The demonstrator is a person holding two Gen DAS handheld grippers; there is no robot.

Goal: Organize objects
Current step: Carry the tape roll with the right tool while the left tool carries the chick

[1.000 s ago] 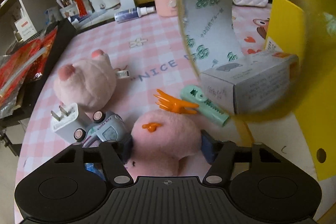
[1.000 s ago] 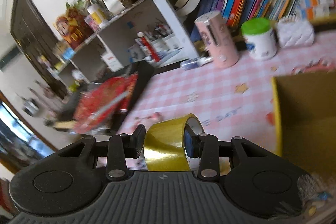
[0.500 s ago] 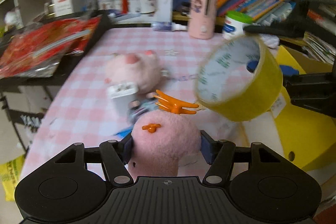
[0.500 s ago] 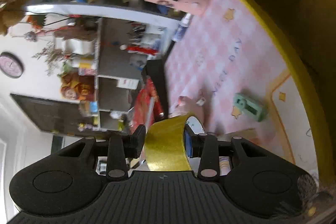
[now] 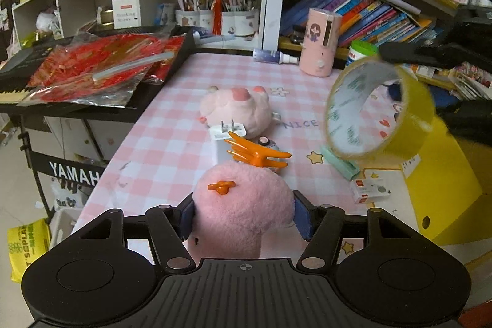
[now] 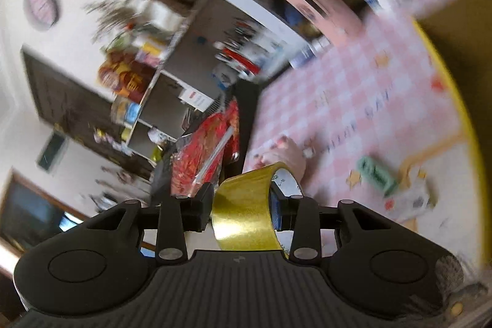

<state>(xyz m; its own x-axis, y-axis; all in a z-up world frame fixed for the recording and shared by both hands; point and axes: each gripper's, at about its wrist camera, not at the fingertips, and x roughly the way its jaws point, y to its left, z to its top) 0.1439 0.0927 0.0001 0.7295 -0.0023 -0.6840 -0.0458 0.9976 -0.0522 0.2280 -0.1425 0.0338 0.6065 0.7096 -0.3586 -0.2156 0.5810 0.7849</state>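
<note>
Left tongs [image 5: 243,215] squeeze fluffy pink plush [image 5: 243,205] (orange comb on top).

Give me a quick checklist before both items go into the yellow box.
1. Left hand-held gripper clamped on the pink plush toy: ok.
2. Right hand-held gripper clamped on the yellow tape roll: ok.
3. Yellow box within view, to the right: ok.
4. Room inside the box: cannot tell, interior hidden.
5. Right wrist view sharp enough to aim by: not ok, blurred.
6. Second pink plush, charger plug and green clip on the table, to be collected: not ok.
</note>
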